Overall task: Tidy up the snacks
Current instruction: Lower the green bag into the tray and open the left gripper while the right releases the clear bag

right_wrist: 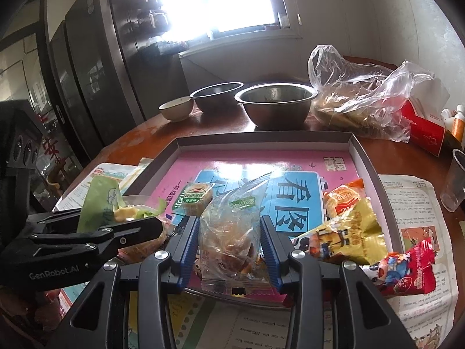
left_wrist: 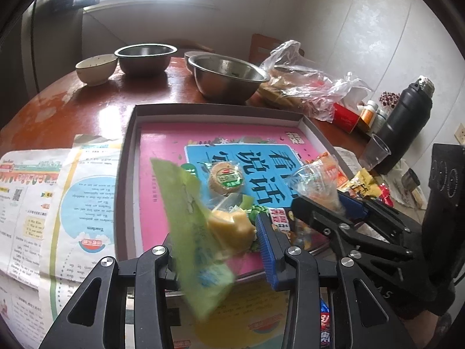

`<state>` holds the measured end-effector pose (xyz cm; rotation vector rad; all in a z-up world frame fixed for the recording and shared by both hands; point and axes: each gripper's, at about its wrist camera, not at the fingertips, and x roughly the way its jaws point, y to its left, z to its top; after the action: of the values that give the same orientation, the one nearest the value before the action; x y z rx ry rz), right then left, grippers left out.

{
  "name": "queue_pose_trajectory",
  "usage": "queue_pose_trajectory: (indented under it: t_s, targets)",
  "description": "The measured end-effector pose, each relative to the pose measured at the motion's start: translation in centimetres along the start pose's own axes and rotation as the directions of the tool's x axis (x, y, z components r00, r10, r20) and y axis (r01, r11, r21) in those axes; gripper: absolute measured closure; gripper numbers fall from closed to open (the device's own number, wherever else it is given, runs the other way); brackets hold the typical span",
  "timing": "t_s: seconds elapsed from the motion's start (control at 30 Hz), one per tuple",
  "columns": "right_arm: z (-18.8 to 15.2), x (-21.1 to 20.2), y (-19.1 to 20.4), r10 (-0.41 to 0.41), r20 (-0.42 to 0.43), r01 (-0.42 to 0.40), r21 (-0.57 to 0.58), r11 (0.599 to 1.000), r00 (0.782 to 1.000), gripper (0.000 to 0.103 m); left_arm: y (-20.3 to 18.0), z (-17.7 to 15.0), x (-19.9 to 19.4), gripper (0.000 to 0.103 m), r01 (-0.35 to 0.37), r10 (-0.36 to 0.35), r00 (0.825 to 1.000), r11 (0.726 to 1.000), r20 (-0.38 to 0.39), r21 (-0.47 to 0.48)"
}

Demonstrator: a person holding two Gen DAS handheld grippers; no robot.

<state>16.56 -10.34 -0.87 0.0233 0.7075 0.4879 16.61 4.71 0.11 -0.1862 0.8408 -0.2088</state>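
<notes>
My left gripper (left_wrist: 221, 232) is shut on a green-wrapped snack (left_wrist: 189, 218) whose yellow cake shows at its torn end, held over the near edge of the shallow tray (left_wrist: 130, 145). My right gripper (right_wrist: 228, 224) is shut on a clear packet of brown pastry (right_wrist: 229, 232), also above the tray's (right_wrist: 366, 160) near edge. Each gripper shows in the other's view: the right gripper (left_wrist: 319, 197) to the right, the left gripper (right_wrist: 122, 218) to the left. A round wrapped cake (right_wrist: 196, 197) lies in the tray. Orange (right_wrist: 343, 197) and yellow (right_wrist: 348, 232) packets lie at its right side.
Two steel bowls (left_wrist: 145, 58) (left_wrist: 226, 75) and a ceramic bowl (left_wrist: 96, 68) stand behind the tray. A plastic bag of food (right_wrist: 363, 104), a red box (right_wrist: 424, 131), a black flask (left_wrist: 404, 128) and a plastic cup (right_wrist: 456, 186) crowd the right. Newspaper (left_wrist: 58, 203) covers the table; a red packet (right_wrist: 407, 273) lies on it.
</notes>
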Motion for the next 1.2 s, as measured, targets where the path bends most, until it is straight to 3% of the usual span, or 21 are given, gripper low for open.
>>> queue_pose_trajectory:
  t_s: [1.2]
  targets:
    - [0.1, -1.2, -0.6, -0.02, 0.013, 0.02, 0.03, 0.999, 1.0, 0.059, -0.3, 0.0, -0.2, 0.061, 0.005, -0.005, 1.0, 1.0, -0.004, -0.001]
